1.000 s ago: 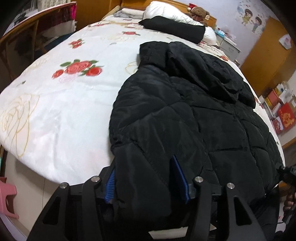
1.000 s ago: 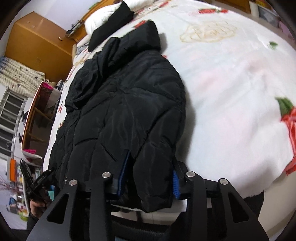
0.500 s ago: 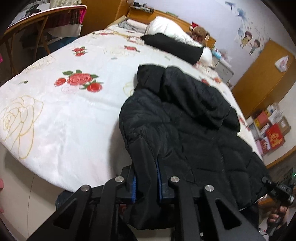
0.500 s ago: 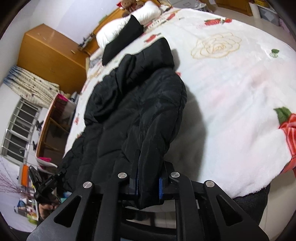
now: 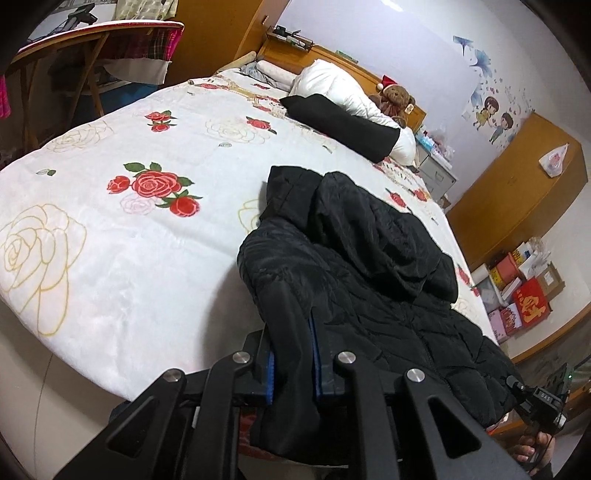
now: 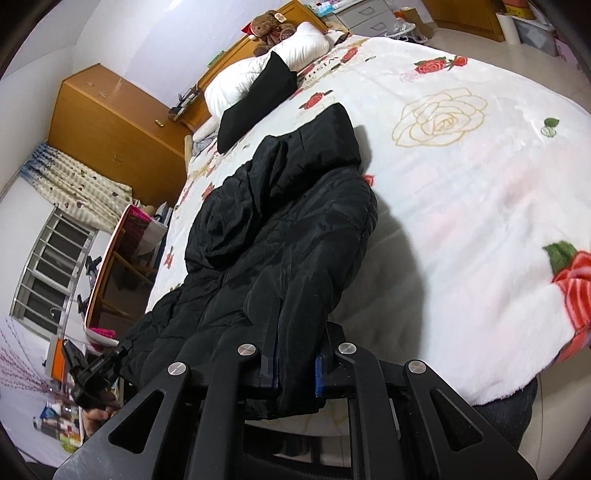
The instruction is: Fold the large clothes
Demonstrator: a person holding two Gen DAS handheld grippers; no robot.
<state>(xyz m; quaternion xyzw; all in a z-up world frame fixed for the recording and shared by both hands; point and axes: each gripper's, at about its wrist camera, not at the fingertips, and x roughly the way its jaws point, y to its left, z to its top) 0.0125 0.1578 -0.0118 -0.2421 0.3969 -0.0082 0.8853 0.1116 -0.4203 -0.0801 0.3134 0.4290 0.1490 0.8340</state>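
The left wrist view alone shows the wall stickers [image 5: 493, 114] and stacked boxes [image 5: 524, 299], while the right wrist view alone shows the barred window [image 6: 51, 266] and curtain [image 6: 74, 181]. Both show 1 black puffer jacket [image 5: 354, 266] lying on the rose-print bed [image 5: 110, 229], 1 teddy bear [image 6: 267, 27] and 1 white pillow [image 5: 332, 83]. There are 2 grippers: the left gripper [image 5: 291, 354] is clamped on the jacket's near hem, and the right gripper [image 6: 293, 360] is pinching the hem's other corner.

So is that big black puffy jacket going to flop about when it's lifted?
Probably: the black jacket already sags and bunches where the left gripper and right gripper pinch its hem. Its shiny shell looks slippery, and its quilted padding suggests bulky but light.
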